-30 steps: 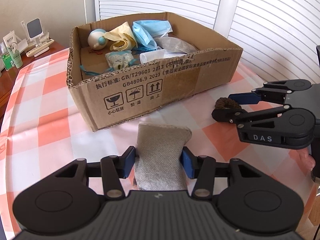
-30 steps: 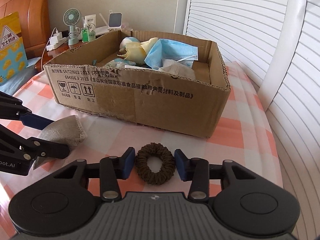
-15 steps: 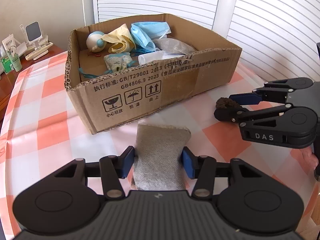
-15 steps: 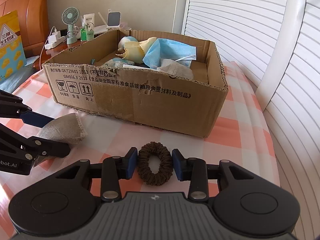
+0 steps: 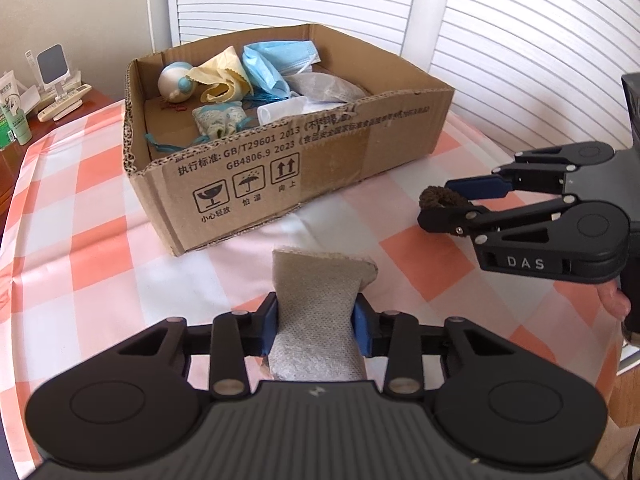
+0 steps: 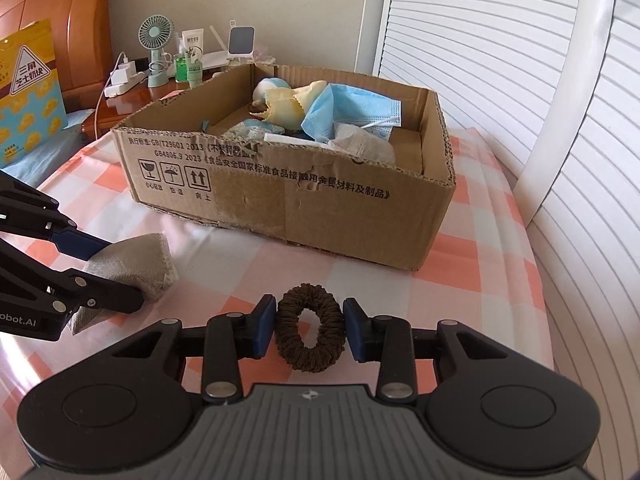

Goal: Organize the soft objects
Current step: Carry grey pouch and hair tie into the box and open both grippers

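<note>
Soft coarse-woven grey pouch [image 5: 316, 312] pinched in closing left tool [image 5: 316, 322], fuzzy brown ring scrunchie [image 6: 310, 334] squeezed by right tool [image 6: 310, 330]

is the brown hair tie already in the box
No, the brown hair tie sits between the right gripper pads, above the tablecloth, outside the cardboard box.

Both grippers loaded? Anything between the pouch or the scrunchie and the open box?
Left gripper has just been closing and pinches the grey pouch; right gripper is shut on the brown scrunchie. Only the cardboard box's near wall stands ahead; both must clear it. Inside, the blue mask and other items leave room.
</note>
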`<action>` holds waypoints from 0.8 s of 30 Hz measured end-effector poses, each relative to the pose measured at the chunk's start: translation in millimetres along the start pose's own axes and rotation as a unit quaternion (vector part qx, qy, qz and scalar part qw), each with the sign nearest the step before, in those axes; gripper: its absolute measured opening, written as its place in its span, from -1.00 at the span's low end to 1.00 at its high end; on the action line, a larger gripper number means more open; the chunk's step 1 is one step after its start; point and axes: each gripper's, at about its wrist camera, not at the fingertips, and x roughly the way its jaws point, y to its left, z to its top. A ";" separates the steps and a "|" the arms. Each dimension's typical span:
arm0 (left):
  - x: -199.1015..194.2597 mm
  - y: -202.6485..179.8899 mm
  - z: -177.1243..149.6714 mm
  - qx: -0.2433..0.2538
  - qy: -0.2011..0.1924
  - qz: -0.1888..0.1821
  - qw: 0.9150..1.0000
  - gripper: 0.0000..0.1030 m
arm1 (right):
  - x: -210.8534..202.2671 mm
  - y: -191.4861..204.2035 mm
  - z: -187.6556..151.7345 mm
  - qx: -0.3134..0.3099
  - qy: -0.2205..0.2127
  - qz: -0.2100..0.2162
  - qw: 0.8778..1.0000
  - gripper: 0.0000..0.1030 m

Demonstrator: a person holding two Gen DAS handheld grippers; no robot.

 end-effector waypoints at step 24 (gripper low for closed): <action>-56.0 4.8 86.8 0.053 -0.089 0.025 0.994 -0.29 | -78.9 -5.5 16.0 -0.028 -0.050 0.031 0.998 -0.19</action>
